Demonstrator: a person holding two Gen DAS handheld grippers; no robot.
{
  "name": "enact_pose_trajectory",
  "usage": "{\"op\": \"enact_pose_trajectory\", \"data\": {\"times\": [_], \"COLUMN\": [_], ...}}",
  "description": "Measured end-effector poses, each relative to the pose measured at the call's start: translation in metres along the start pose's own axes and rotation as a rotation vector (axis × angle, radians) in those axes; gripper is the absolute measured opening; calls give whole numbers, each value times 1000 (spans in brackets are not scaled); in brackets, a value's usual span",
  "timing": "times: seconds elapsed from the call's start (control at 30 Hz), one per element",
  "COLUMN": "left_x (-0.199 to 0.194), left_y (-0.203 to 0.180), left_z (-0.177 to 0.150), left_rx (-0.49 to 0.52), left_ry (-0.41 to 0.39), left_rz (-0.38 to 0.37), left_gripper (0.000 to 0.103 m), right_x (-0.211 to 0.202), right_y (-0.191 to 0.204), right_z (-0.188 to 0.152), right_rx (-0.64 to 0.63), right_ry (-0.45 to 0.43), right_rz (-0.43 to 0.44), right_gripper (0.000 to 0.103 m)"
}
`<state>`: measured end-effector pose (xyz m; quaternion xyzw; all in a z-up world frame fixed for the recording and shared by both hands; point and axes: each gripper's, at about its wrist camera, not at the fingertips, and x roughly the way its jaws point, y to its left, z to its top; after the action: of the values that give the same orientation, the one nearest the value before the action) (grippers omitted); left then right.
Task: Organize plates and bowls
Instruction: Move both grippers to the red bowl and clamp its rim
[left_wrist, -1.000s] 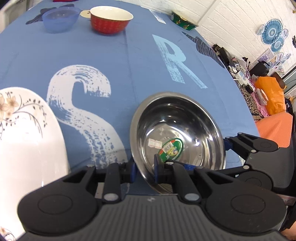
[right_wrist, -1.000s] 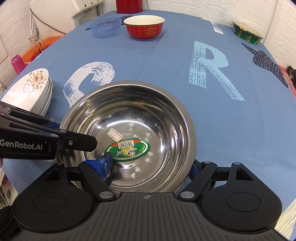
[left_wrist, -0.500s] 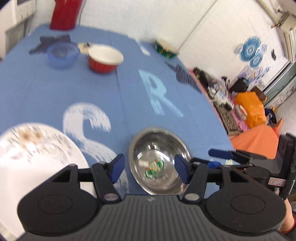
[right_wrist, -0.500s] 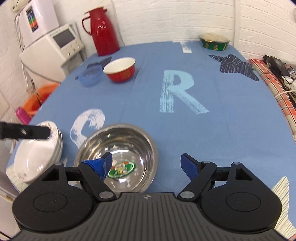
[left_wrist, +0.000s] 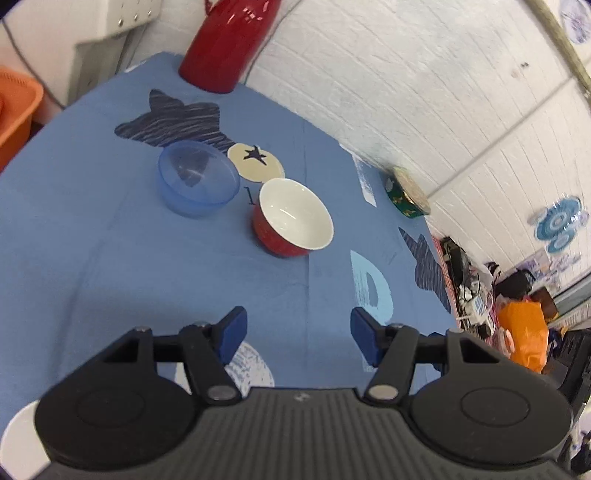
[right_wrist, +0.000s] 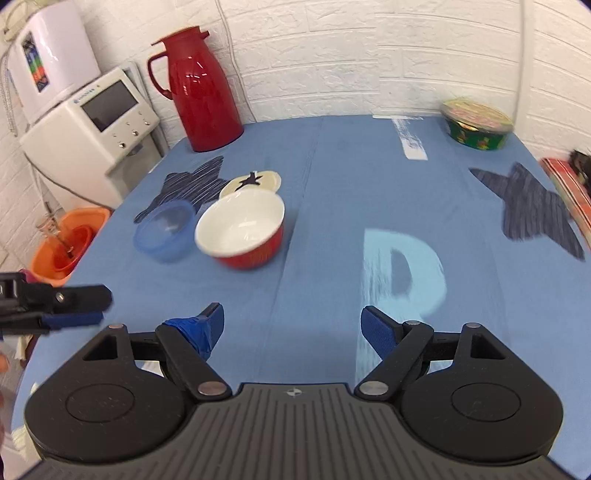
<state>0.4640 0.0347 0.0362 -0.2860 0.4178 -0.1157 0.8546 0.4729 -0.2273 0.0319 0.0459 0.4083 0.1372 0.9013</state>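
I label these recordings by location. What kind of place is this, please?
Probably a lived-in home room, used for eating or kitchen work: a table under a blue printed cloth, a red thermos jug, a white countertop appliance against a white brick wall.

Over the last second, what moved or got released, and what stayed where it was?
Both grippers let go of the steel bowl, which is now out of view. The left gripper and right gripper have opened, lifted away and swung toward the far end of the table, facing the red bowl and blue plastic bowl. Those two bowls, the red jug and the green tin haven't moved.
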Motion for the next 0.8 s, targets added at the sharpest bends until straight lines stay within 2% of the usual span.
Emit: {"op": "enact_pose_trajectory", "data": {"times": [0.1,0.23,0.43,0.53,0.6,0.63,0.67,0.7,0.73,0.77,0.8], "left_x": [45,92,129,140,144,146,146,146,147,147,148], "left_y": [8,18,22,21,24,27,28,28,28,28,27], "left_z": [25,48,62,63,61,62,63,64,64,65,67], "left_rx": [-110,-225,-252,-238,-245,-248,-245,-243,-240,-231,-211], "left_ry": [-4,-12,-27,-8,-13,-16,-22,-20,-17,-8,2], "left_rz": [23,71,192,214,235,234,236,238,237,228,211], "left_gripper": [62,62,62,62,59,58,52,42,40,38,29], "right_x": [48,106,156,167,168,168,167,167,167,166,164], "right_y": [1,2,19,29,29,29,28,27,24,21,22], "right_z": [32,58,72,69,70,69,67,65,64,63,62], "right_rx": [-1,-42,-177,-248,-237,-238,-239,-224,-191,-160,-147], "right_ry": [19,50,88,92,83,79,74,76,78,81,81], "right_rz": [-18,-78,-107,-125,-123,-98,-58,-36,-13,32,60], "right_gripper": [68,68,68,69,68,65,62,60,56,42,35]}}
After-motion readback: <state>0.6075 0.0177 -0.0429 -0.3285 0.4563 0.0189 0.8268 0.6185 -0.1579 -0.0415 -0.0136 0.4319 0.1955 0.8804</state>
